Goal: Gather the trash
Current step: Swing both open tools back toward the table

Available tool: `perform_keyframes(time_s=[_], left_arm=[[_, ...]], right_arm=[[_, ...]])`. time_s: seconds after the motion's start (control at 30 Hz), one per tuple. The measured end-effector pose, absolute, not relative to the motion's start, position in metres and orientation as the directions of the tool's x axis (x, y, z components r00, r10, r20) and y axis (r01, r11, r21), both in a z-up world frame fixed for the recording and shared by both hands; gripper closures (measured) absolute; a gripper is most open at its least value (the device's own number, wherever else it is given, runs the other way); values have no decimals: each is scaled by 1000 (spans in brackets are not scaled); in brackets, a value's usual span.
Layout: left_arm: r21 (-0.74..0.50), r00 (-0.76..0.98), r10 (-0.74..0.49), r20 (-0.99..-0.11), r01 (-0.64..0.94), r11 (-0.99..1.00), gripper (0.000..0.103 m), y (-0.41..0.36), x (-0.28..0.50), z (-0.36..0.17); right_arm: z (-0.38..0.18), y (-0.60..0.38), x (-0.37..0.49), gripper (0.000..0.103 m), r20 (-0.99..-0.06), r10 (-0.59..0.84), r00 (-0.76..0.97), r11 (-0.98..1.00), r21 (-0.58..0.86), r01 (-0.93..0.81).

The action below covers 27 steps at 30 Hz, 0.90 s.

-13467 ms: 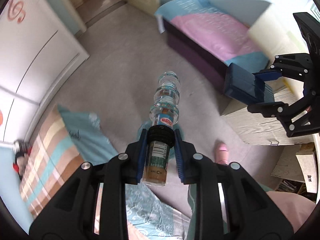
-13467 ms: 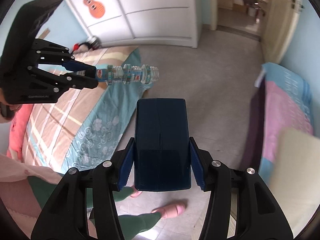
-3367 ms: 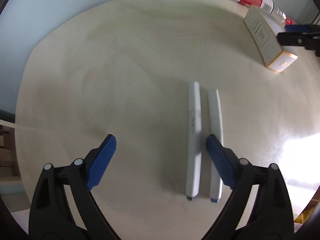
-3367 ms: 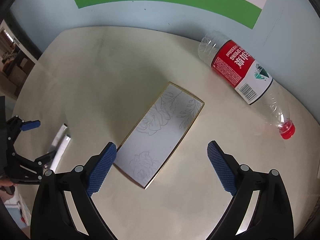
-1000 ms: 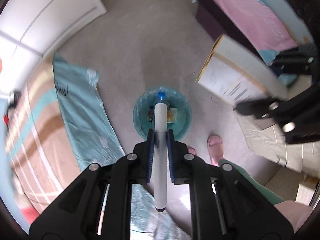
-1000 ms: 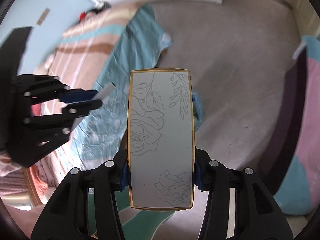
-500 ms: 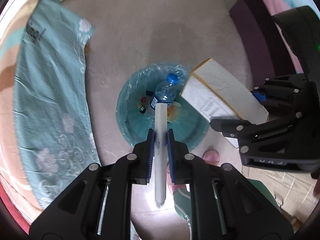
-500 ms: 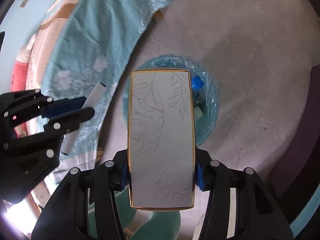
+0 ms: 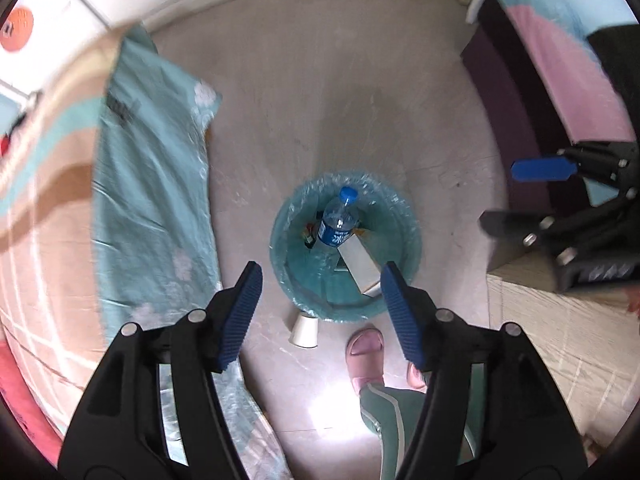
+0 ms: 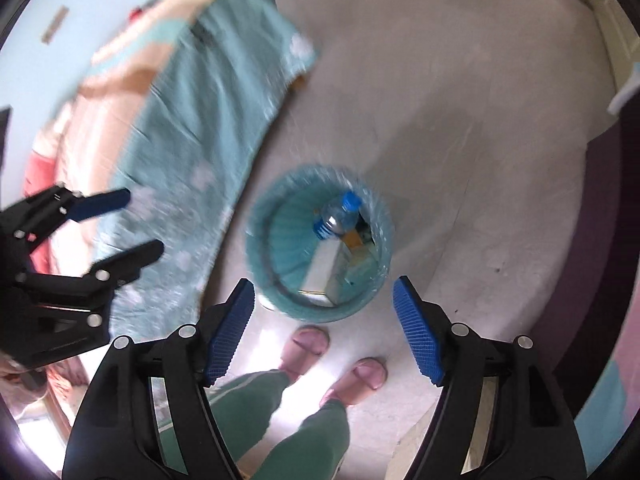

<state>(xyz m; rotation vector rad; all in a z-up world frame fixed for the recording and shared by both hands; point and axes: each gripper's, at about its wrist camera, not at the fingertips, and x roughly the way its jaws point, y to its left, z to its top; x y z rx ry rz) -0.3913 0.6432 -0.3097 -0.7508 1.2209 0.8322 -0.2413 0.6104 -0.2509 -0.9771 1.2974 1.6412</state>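
Trash sits inside the round bin lined with a teal bag, at the centre of the left wrist view: a clear bottle with a blue cap and blue label leans upright in it, and a pale box lies slanted just below the bottle, touching its base. The left gripper fills the lower part of that frame, its blue-padded jaws spread well apart above the bin and nothing between them; they have just been opening. A white paper cup stands on the grey floor just outside the bin's lower rim (close to a pink slipper). At the right edge of the same view the right gripper hangs with its jaws parted. In the right wrist view, which is somewhat blurred, the right gripper also stands open and empty over the bin, jaws just opened, with the bottle and the box resting inside. The left gripper shows at the left edge, open, over a teal bedspread. Green trouser legs and two pink slippers fill the bottom centre.
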Motion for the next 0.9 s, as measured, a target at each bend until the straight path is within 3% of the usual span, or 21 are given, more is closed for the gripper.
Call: perform_keyframes(time_s=[0.13, 0.23, 0.27, 0.37, 0.53, 0.67, 0.77, 0.9], left_arm=[[-13, 165, 203, -965, -806, 592, 33, 621, -394, -227], [40, 206, 268, -941, -719, 694, 21, 597, -379, -161], [54, 227, 279, -933, -680, 731, 14, 586, -369, -140], [99, 309, 296, -904, -521, 848, 7, 544, -329, -86], [98, 457, 205, -866, -247, 964, 7, 457, -251, -28], [114, 511, 118, -851, -40, 993, 7, 373, -182, -12], [94, 529, 4, -848, 144, 985, 7, 293, -127, -4], [142, 535, -23, -844, 265, 954, 7, 200, -68, -8]], right_arm=[[-125, 565, -215, 30, -853, 273, -444, -176, 409, -895], [-43, 513, -184, 21, -804, 423, -418, -169, 384, -908], [-20, 493, -169, 17, -782, 471, -407, -146, 386, -911], [38, 410, -113, 15, -734, 611, -296, 15, 384, -923], [80, 266, -48, 15, -738, 675, -4, 341, 317, -885], [86, 125, -13, 15, -762, 610, 216, 601, 267, -753], [82, 28, 5, 15, -790, 542, 287, 710, 248, -659], [68, -92, 30, 15, -818, 448, 360, 810, 202, -550]])
